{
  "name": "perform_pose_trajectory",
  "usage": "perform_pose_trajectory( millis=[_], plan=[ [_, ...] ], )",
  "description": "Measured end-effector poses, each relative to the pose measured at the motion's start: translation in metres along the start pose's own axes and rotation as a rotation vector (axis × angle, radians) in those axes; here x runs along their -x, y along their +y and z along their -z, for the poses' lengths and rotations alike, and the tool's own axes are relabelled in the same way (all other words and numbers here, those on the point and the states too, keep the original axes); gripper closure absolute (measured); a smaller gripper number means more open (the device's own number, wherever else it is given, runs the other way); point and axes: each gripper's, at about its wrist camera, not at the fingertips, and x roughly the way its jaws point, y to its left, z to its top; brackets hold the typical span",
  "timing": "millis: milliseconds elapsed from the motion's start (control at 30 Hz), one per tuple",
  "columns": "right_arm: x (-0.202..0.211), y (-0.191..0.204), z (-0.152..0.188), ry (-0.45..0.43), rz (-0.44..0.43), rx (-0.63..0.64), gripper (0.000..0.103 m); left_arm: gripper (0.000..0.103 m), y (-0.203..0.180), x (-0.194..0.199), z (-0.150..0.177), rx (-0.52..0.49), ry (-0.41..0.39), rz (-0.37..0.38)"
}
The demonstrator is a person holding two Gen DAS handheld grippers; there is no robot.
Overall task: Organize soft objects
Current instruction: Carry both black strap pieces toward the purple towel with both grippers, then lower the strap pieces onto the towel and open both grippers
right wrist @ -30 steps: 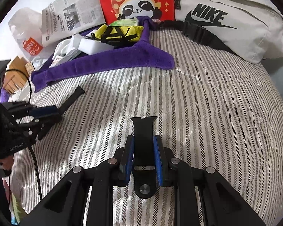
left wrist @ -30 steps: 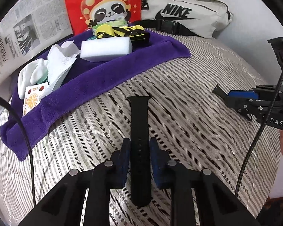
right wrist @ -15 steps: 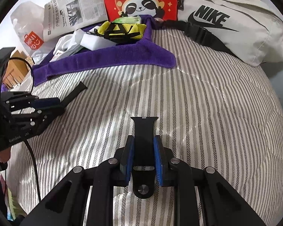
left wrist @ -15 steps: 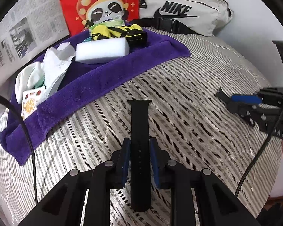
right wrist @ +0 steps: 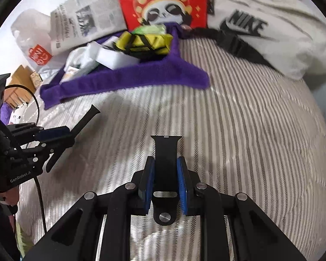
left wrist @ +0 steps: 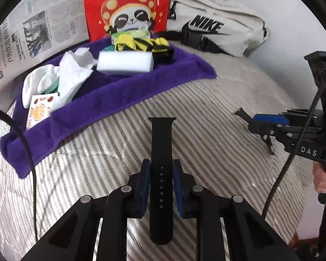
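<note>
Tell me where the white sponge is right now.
In the left wrist view the sponge lies on the purple towel, upper left of centre, right of the crumpled tissue and just in front of the yellow-black bundle.

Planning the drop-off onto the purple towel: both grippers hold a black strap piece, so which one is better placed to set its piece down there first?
Probably left. The left gripper, shut on the long strap, points at the purple towel just ahead. The right gripper, holding the short strap, sits farther back on the striped bedding.

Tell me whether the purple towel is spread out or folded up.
Spread out. The purple towel lies flat across the striped bedding, carrying the white sponge and other soft items.
</note>
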Motion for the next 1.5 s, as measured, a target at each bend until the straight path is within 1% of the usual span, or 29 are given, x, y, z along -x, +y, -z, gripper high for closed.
perform_pose_trajectory(
  millis=[133,233,333,467,600,667,933,1133,1200,1300,1500],
  plan=[
    [0.007,0.013,-0.013,-0.018,-0.015,0.019,0.082,0.083,0.007,0.018,0.000,0.008,-0.021,-0.020],
    [0.007,0.020,-0.023,-0.023,-0.030,0.023,0.082,0.083,0.017,0.031,0.000,0.030,-0.036,-0.005],
    [0.008,0.025,-0.033,-0.029,-0.046,0.027,0.082,0.083,0.028,0.044,0.000,0.045,-0.057,-0.015],
    [0.007,0.034,-0.049,-0.040,-0.063,0.035,0.082,0.083,0.049,0.055,-0.005,0.082,-0.073,-0.036],
    [0.004,0.045,-0.070,-0.053,-0.085,0.053,0.082,0.083,0.071,0.061,-0.012,0.130,-0.087,-0.029],
    [0.001,0.049,-0.078,-0.054,-0.090,0.058,0.082,0.083,0.082,0.062,-0.018,0.142,-0.094,-0.050],
    [-0.009,0.065,-0.116,-0.068,-0.130,0.068,0.082,0.083,0.121,0.058,-0.042,0.171,-0.106,-0.081],
    [-0.023,0.077,-0.148,-0.071,-0.138,0.085,0.082,0.083,0.146,0.049,-0.061,0.198,-0.120,-0.077],
    [-0.026,0.080,-0.157,-0.077,-0.139,0.091,0.082,0.083,0.153,0.043,-0.067,0.207,-0.117,-0.067],
    [-0.032,0.087,-0.173,-0.084,-0.146,0.098,0.082,0.083,0.163,0.030,-0.076,0.217,-0.110,-0.071],
    [-0.057,0.096,-0.202,-0.076,-0.156,0.123,0.082,0.083,0.181,0.011,-0.083,0.244,-0.094,-0.056]
  ],
)
